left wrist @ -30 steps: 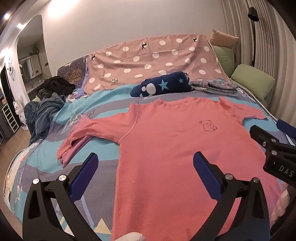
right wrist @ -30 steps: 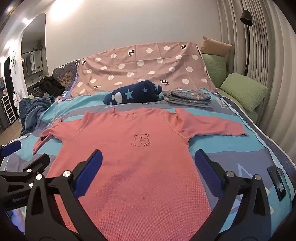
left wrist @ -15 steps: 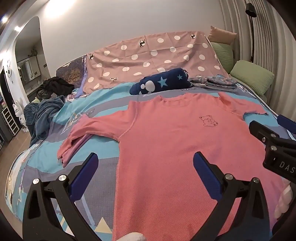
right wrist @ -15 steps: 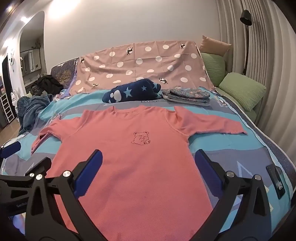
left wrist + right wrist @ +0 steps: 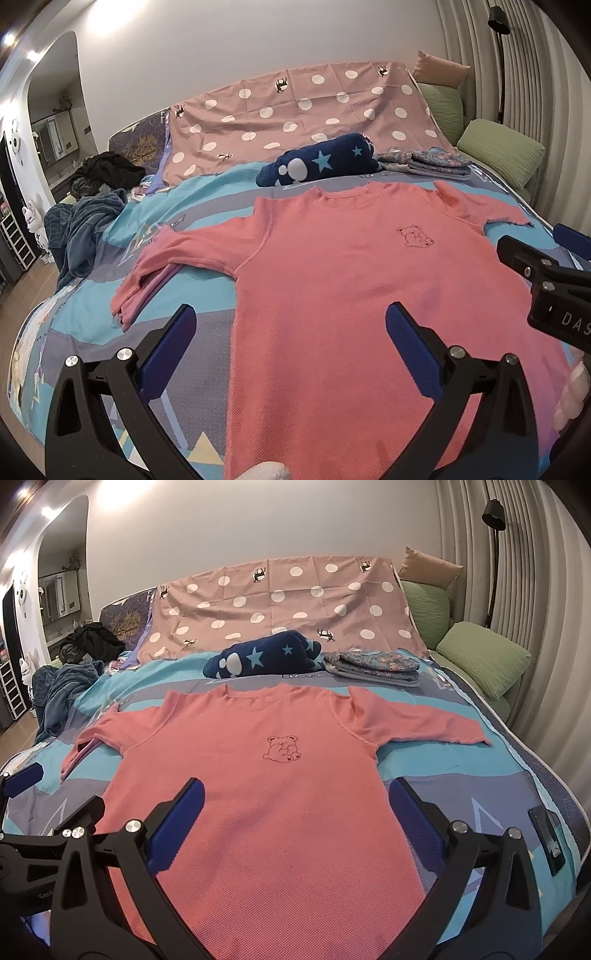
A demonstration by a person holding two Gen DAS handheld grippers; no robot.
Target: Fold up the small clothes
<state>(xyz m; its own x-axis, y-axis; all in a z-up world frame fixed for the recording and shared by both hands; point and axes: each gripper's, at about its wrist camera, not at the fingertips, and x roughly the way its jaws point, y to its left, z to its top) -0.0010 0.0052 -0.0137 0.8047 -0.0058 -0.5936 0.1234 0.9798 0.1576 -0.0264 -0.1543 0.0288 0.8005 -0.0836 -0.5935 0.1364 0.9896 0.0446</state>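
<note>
A pink long-sleeved shirt point(image 5: 351, 280) with a small bear outline on the chest lies flat, front up, on the bed; it also fills the right wrist view point(image 5: 266, 786). Its left sleeve point(image 5: 147, 273) is bunched and folded over; its right sleeve point(image 5: 424, 723) lies spread out. My left gripper point(image 5: 288, 332) hovers open above the shirt's lower left side, holding nothing. My right gripper point(image 5: 295, 808) hovers open above the lower middle of the shirt, also holding nothing. Each gripper shows at the edge of the other's view.
A rolled navy star blanket point(image 5: 258, 657) and a folded floral cloth point(image 5: 373, 666) lie beyond the collar. A polka-dot sheet point(image 5: 280, 602) covers the headboard. Green pillows point(image 5: 480, 657) sit at right, dark clothes and a teal blanket point(image 5: 81, 229) at left. A phone point(image 5: 548, 834) lies near the right edge.
Both views have tilted slightly, the bed and shirt sitting a little lower in frame than a second ago. The shirt has not moved and both grippers stay open.
</note>
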